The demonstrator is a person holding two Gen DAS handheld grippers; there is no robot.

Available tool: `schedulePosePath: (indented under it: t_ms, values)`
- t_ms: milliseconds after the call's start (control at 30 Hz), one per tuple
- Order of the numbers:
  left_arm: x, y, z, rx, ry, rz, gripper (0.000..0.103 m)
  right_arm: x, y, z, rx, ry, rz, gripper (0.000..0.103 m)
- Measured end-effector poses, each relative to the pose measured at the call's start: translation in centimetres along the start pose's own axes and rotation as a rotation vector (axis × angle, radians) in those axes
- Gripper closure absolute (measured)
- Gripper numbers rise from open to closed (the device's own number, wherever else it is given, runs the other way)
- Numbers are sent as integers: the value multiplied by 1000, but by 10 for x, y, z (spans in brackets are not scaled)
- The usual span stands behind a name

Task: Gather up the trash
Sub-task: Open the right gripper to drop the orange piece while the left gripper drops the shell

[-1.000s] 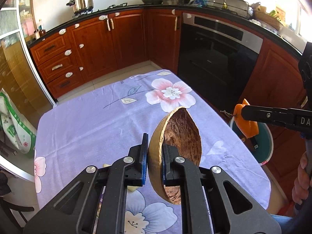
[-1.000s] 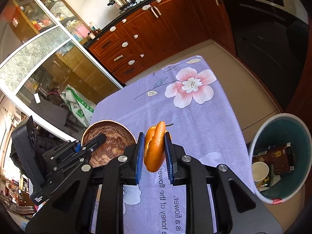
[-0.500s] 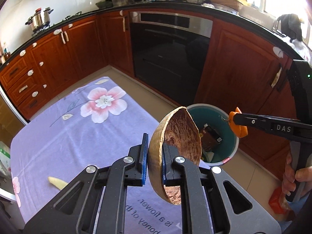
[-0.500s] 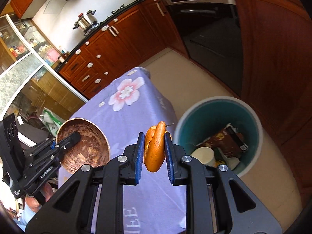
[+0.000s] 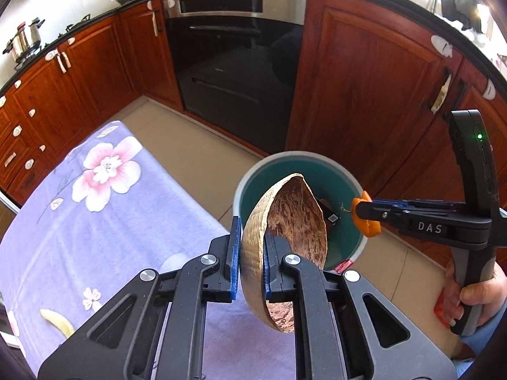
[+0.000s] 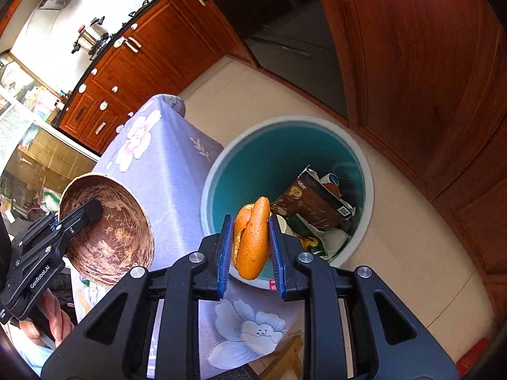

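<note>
My left gripper [image 5: 249, 253] is shut on the rim of a brown coconut shell half [image 5: 294, 221], held upright over the table's edge beside the teal trash bin [image 5: 253, 183]. The shell also shows in the right wrist view [image 6: 111, 231]. My right gripper [image 6: 250, 247] is shut on an orange peel [image 6: 252, 240] and holds it above the near rim of the bin [image 6: 285, 126]. In the left wrist view the peel [image 5: 366, 221] hangs over the bin's right rim. The bin holds a brown carton [image 6: 313, 202], a paper cup and wrappers.
The table with a purple flowered cloth [image 5: 95, 221] lies left of the bin; a pale peel strip [image 5: 57, 321] lies on it. Wooden cabinets [image 5: 364, 88] and a black oven [image 5: 234, 57] stand behind the bin. A red packet [image 5: 443, 307] lies on the tiled floor.
Both grippers have swung right from above the table toward the bin. The peel now hangs over the bin's rim and the shell sits next to the bin. Both grips are unchanged.
</note>
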State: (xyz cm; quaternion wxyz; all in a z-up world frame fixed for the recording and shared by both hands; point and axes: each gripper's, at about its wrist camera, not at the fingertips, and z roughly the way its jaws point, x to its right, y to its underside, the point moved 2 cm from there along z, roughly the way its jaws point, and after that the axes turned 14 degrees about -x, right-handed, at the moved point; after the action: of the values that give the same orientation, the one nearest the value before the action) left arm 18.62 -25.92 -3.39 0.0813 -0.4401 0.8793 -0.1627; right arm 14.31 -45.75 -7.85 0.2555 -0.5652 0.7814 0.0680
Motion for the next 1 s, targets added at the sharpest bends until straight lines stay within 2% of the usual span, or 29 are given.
schedulePosePath:
  t_ms: [133, 200, 300, 467, 633, 833, 1000]
  values:
    - [9, -9, 17, -29, 19, 15, 91, 11, -3, 8, -27, -20, 31, 69]
    - [12, -12, 25, -41, 26, 21, 91, 14, -5, 10, -28, -23, 36, 45]
    - [15, -17, 34, -54, 36, 25, 91, 16, -8, 10, -20, -17, 40, 34]
    - [19, -17, 47, -77, 53, 32, 91, 20, -13, 7, -4, -5, 50, 25]
    - [32, -17, 65, -111, 68, 58, 91, 20, -20, 5, -3, 8, 58, 20]
    - [44, -19, 86, -157, 96, 85, 91, 24, -22, 1, 11, 29, 71, 20]
    - [47, -23, 86, -159, 106, 95, 89, 27, -24, 0, 7, 34, 88, 20]
